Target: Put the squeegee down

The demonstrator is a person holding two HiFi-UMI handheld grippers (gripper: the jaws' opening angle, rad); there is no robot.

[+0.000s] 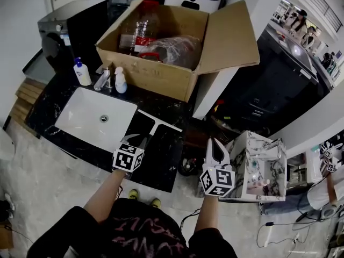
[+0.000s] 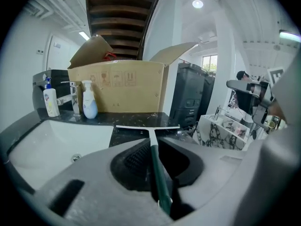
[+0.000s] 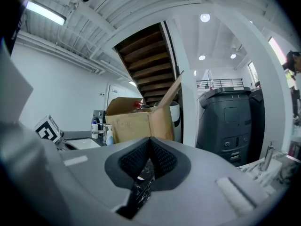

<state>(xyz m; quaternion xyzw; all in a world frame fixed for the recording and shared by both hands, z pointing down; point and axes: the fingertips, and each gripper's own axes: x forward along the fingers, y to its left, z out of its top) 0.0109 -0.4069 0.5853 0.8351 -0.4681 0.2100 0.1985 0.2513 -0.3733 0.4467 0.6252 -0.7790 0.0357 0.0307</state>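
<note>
Fingers (image 1: pixel 138 140) of the left gripper (image 1: pixel 143 138) close on the squeegee (image 1: pixel 157 123) handle in the head view. Its white blade is over the dark counter (image 1: pixel 161 165), just beside the sink (image 1: pixel 80 117). The right gripper (image 1: pixel 216 147) hangs past the counter's edge.

Left gripper view: both pads (image 2: pixel 135 157) pinch the green handle. Beyond the blade, a cardboard box (image 2: pixel 117 91) shows printed handling symbols. The bottle (image 2: pixel 51 100) label is too small to read.

Right gripper view: fingers (image 3: pixel 136 159) pressed together, nothing between.

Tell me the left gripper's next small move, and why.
Probably lower the left gripper until the squeegee rests flat on the counter. Its jaws are shut on the handle, and the blade sits out over bare black counter beside the sink.
</note>
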